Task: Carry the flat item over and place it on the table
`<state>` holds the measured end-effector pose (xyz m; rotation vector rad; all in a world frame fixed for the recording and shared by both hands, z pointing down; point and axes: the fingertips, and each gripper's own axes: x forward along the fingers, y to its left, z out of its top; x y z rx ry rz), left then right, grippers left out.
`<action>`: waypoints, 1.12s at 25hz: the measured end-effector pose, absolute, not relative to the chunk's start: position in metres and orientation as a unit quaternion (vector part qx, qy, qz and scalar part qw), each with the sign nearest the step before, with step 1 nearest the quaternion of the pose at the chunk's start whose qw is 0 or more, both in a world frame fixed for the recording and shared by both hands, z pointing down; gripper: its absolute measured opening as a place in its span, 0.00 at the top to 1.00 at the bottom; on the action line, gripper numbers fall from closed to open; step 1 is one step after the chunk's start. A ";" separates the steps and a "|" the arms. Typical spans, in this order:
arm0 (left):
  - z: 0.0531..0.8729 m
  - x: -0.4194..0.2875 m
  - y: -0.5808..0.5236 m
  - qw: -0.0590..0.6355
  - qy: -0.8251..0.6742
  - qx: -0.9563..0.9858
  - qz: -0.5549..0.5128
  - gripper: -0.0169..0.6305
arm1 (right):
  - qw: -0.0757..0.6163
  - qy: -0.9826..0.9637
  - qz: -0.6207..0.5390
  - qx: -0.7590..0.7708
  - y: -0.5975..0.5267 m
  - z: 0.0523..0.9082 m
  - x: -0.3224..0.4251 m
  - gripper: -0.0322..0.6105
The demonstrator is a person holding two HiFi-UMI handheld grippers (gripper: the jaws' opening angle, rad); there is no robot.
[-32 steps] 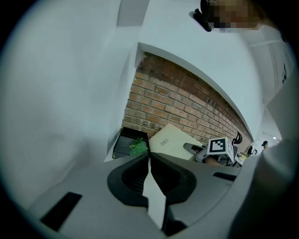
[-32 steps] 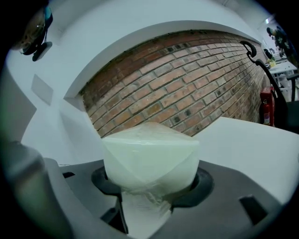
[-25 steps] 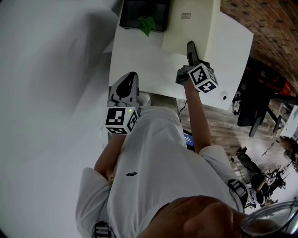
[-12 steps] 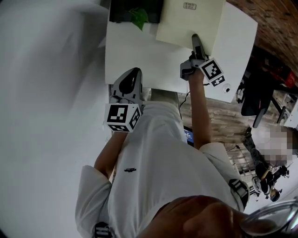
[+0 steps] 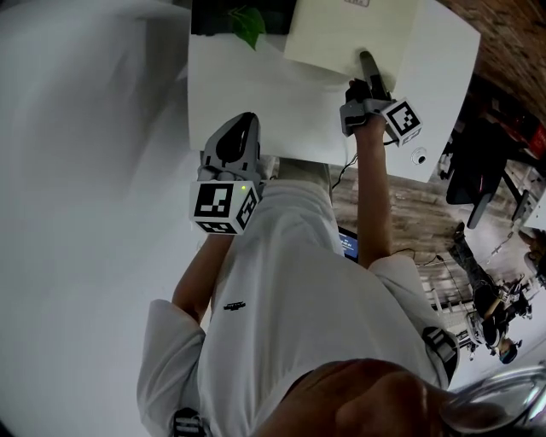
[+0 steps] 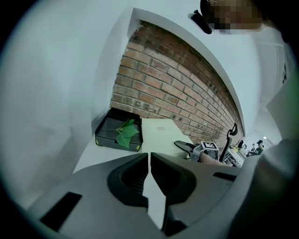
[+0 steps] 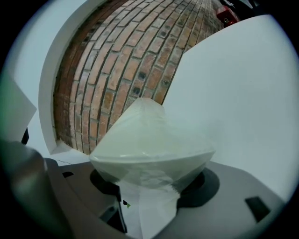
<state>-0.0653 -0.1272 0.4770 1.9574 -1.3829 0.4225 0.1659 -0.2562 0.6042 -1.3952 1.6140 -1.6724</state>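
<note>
Pushed further out since a second ago, our right gripper (image 5: 368, 68) and the flat box (image 5: 341, 34) now sit deeper over the table (image 5: 256, 102). The box's far end runs off the top of the head view.

We judge the carry all but done. The table lies under and ahead of both grippers. The flat box looks to be lying on it or hanging just above it; we cannot tell which. The box stretches ahead of the right gripper. That gripper's jaws stand wide, with the box's near edge filling the gap and the pads against it, so we read the box as held. What is left, as we see it, is to settle the box, let go and draw back.

A black box (image 5: 213, 17) stands just beside the flat box, to the right gripper's left. Our left gripper (image 5: 243, 124) hangs at the table's near edge, jaws closed together on nothing. A green leaf (image 5: 247, 26) lies on the black box.
</note>
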 end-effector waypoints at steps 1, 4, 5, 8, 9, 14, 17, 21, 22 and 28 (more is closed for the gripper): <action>0.480 -0.064 -0.129 0.346 -0.532 0.755 0.165 0.92 | 0.217 0.578 -0.607 -0.500 -0.257 0.606 0.166 0.48; 0.490 -0.059 -0.135 0.345 -0.527 0.759 0.169 0.92 | 0.233 0.567 -0.625 -0.484 -0.258 0.612 0.165 0.48; 0.490 -0.059 -0.138 0.344 -0.525 0.760 0.169 0.92 | 0.244 0.559 -0.636 -0.474 -0.259 0.613 0.162 0.48; 0.482 -0.057 -0.147 0.341 -0.518 0.766 0.169 0.92 | 0.289 0.512 -0.682 -0.434 -0.259 0.611 0.152 0.48; 0.479 -0.056 -0.150 0.340 -0.516 0.768 0.169 0.92 | 0.303 0.493 -0.697 -0.423 -0.259 0.611 0.149 0.48; 0.493 -0.037 -0.144 0.342 -0.512 0.769 0.170 0.92 | 0.310 0.451 -0.732 -0.405 -0.247 0.634 0.159 0.46; 0.492 -0.032 -0.139 0.341 -0.512 0.769 0.172 0.92 | 0.302 0.439 -0.749 -0.395 -0.241 0.638 0.159 0.44; 0.488 -0.032 -0.137 0.338 -0.514 0.770 0.170 0.92 | 0.298 0.427 -0.762 -0.385 -0.233 0.641 0.158 0.43; 0.488 -0.032 -0.136 0.337 -0.515 0.770 0.169 0.92 | 0.296 0.424 -0.764 -0.385 -0.230 0.642 0.158 0.43; 0.485 -0.032 -0.129 0.333 -0.513 0.773 0.167 0.92 | 0.265 0.379 -0.786 -0.411 -0.206 0.655 0.158 0.40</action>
